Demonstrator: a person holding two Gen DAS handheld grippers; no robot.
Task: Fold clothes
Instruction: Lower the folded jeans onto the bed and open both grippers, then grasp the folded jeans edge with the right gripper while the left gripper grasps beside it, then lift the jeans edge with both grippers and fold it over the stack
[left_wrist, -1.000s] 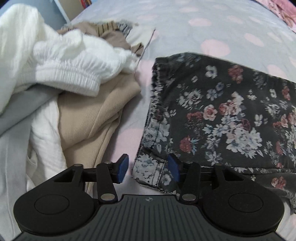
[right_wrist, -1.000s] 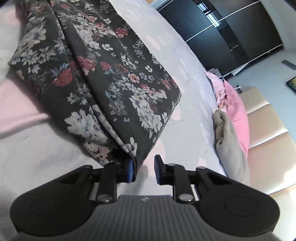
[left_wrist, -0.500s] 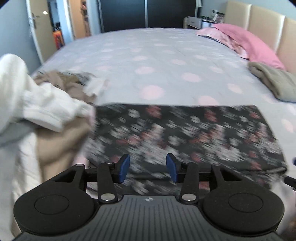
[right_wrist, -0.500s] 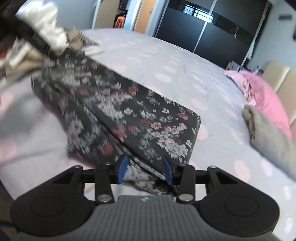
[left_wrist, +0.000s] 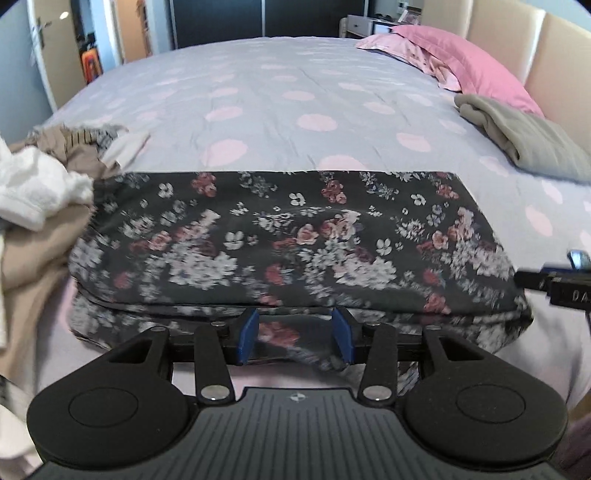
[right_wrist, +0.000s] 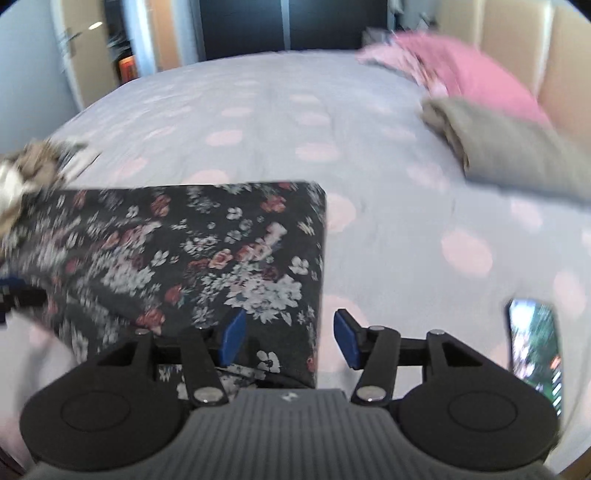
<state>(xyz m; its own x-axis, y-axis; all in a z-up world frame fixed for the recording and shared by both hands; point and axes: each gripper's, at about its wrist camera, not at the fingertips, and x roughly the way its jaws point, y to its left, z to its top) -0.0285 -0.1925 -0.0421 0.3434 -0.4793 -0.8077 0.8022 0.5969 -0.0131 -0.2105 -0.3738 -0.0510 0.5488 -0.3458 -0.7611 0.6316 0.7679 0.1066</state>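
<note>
home bedroom | bed (left_wrist: 280, 85) | pink pillow (left_wrist: 469, 59) | wardrobe doors (left_wrist: 221, 18)

left wrist: looking low across bed (left_wrist: 280, 70) | right wrist: facing same way | both sharing skirt (left_wrist: 295, 236), pillow (right_wrist: 476, 74)

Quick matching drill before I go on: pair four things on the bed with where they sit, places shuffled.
Things:
1. floral garment
2. grey folded garment
3. pink pillow
4. unfolded clothes pile

Places:
A. by the headboard
B. bed's left edge
C. just ahead of both tools
D. right side, just in front of the pillow

Pairs: 1-C, 2-D, 3-A, 4-B
</note>
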